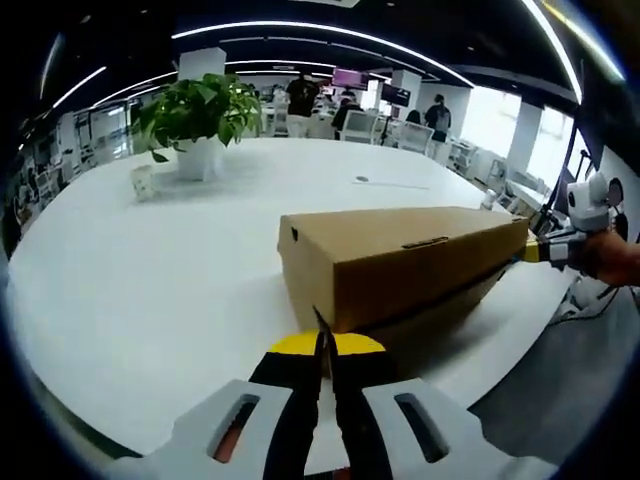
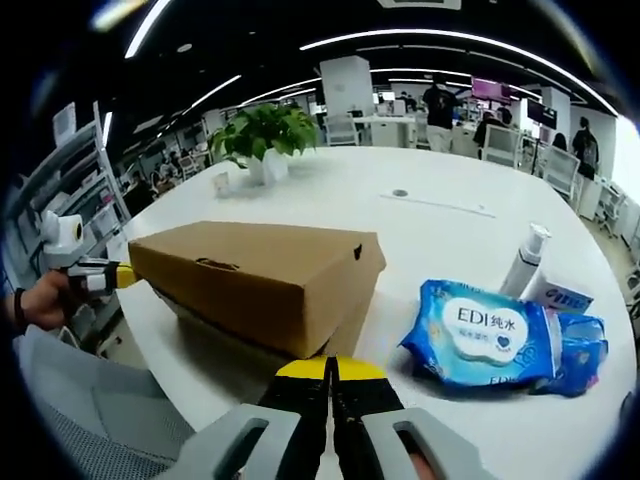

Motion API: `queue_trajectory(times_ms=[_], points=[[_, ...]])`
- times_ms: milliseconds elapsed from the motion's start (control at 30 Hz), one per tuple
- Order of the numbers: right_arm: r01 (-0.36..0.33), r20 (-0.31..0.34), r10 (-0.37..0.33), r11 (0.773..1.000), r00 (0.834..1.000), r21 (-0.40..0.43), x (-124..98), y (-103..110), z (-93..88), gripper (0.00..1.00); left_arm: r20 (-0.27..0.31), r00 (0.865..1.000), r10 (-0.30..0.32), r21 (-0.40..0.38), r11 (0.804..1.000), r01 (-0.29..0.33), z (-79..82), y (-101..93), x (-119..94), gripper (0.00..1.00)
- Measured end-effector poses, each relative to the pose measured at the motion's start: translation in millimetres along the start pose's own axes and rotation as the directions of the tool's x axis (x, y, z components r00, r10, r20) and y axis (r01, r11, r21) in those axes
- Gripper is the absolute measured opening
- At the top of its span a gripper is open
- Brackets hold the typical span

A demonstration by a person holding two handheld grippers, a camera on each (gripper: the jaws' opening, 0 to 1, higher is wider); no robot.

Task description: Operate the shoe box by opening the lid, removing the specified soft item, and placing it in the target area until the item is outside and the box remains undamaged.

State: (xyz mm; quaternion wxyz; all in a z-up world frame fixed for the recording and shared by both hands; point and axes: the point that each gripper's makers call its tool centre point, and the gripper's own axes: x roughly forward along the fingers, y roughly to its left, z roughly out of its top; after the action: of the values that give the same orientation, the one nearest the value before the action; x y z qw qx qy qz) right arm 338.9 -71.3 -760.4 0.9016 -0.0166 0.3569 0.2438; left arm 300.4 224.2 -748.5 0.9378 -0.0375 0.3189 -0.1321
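Both claws have their jaws pressed together at opposite ends of the shoe box (image 1: pixel 400 262): the left gripper (image 1: pixel 325 352) at one short end's lid edge, the right gripper (image 2: pixel 331 368) at the other. Whether they pinch the lid, I cannot tell. The box sits on the white table (image 1: pixel 150 290), lid slightly raised. Judging by this, opening has barely begun; the soft item remains inside.

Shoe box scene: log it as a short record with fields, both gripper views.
shoe box: brown cardboard, lid tilted up off the base
left gripper: jaws together at one lower corner of the lid
right gripper: jaws together at the other end's lower corner
wet wipes pack: blue, flat on table beside box
white bottle: behind wipes
potted plant: far side of white table
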Motion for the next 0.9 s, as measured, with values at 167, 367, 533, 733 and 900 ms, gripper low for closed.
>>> queue_trajectory(times_ms=[167,367,533,733,900], points=[[-0.004,-0.009,0.004,1.0,1.0,0.003,2,2,-4.3,0.0,-0.005,1.0,0.003,-0.011,1.0,-0.003,-3.9,3.4,1,0.0],[-0.006,-0.015,0.006,1.0,1.0,-0.003,3,1,-7.4,0.0,-0.016,1.0,0.001,-0.005,1.0,-0.001,-6.8,3.0,2,0.0],[-0.005,-0.019,0.005,1.0,1.0,0.004,4,0,-10.4,0.0,-0.022,1.0,0.002,-0.009,1.0,-0.002,-9.7,3.5,4,0.0],[-0.005,-0.026,0.006,1.0,1.0,0.009,4,0,-15.0,0.0,-0.032,0.999,0.004,-0.012,1.0,-0.004,-13.2,1.2,3,0.0],[-0.003,-0.027,0.004,1.0,1.0,0.025,1,-2,-17.3,0.0,-0.039,0.999,0.003,-0.017,1.0,-0.003,-16.7,1.7,3,0.0]])
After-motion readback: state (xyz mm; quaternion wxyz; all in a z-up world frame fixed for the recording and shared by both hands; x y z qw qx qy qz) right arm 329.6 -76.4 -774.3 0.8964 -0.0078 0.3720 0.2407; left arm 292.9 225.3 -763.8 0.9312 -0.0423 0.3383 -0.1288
